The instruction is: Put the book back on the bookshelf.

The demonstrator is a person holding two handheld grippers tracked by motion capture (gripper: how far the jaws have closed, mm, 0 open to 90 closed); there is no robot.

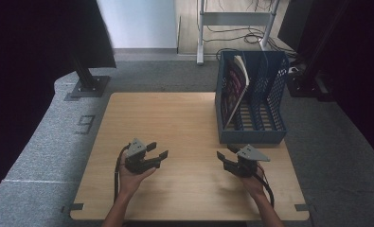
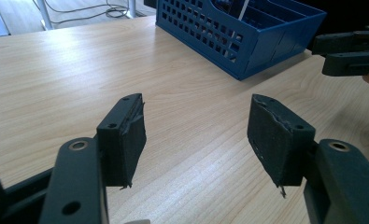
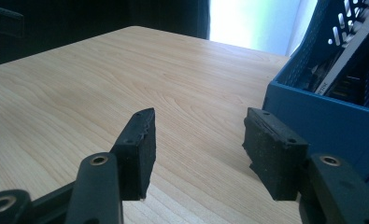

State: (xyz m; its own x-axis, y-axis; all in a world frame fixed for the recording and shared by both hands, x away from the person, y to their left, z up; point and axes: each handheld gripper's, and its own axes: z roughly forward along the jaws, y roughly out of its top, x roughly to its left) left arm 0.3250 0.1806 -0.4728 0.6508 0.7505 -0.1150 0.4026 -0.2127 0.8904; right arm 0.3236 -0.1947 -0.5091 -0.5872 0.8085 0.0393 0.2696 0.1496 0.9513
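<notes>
A blue file rack [image 1: 251, 101] stands at the table's far right, with a dark-covered book [image 1: 234, 87] leaning in its left slot. A person's hands hold both grippers near the front of the wooden table [image 1: 175, 123]. My left gripper [image 1: 157, 150] is open and holds nothing, low over bare wood and pointing toward the rack. In its own view the left gripper [image 2: 196, 107] faces the rack's [image 2: 238, 32] corner, with the other gripper [image 2: 350, 49] at the upper right. My right gripper [image 1: 226, 153] is open and empty just in front of the rack. From the right gripper [image 3: 198, 121], the rack's [image 3: 322, 116] front wall is close on the right.
A monitor stand's base [image 1: 87, 87] sits on the grey floor beyond the table's back left corner. A metal frame [image 1: 201, 33] with loose cables [image 1: 241, 35] stands on the floor behind. Dark curtains flank both sides. The table's left and middle are bare wood.
</notes>
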